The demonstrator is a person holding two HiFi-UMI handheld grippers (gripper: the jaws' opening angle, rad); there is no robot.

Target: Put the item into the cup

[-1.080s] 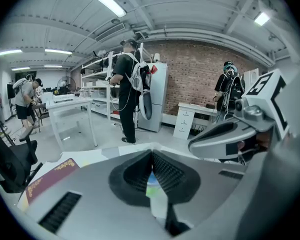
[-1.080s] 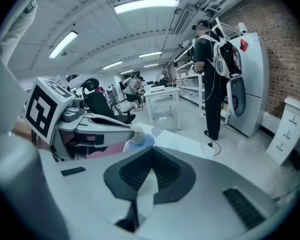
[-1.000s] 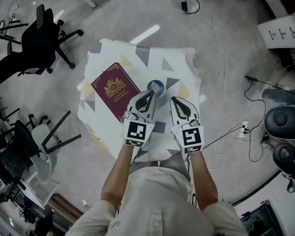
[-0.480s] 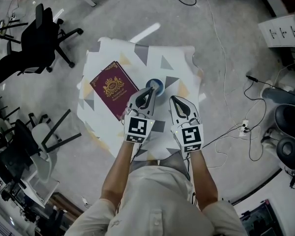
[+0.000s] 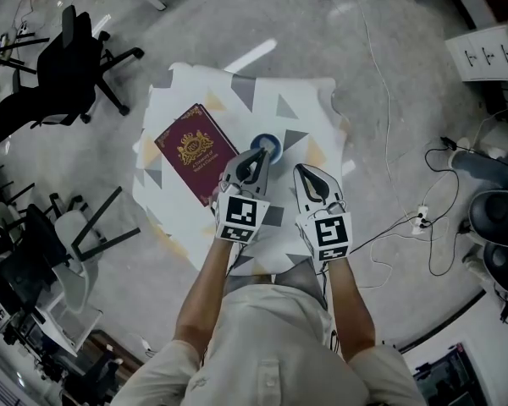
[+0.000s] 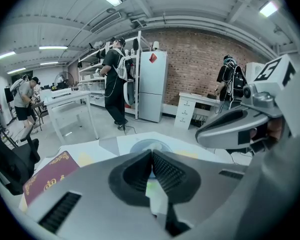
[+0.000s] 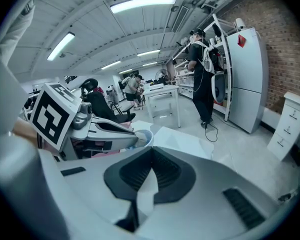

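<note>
Cup [image 5: 272, 145] | on patterned table [image 5: 309, 101], just right of maroon booklet [image 5: 195, 152] | left gripper [image 5: 260, 156]: jaws pressed together, tips at cup rim | right gripper [image 5: 302, 170]: jaws pressed together, near cup.

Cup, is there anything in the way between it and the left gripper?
Nothing visible. The left gripper has its tip right at the cup, jaws together. The red booklet lies off to its left, and the right gripper is off to its right.
</note>
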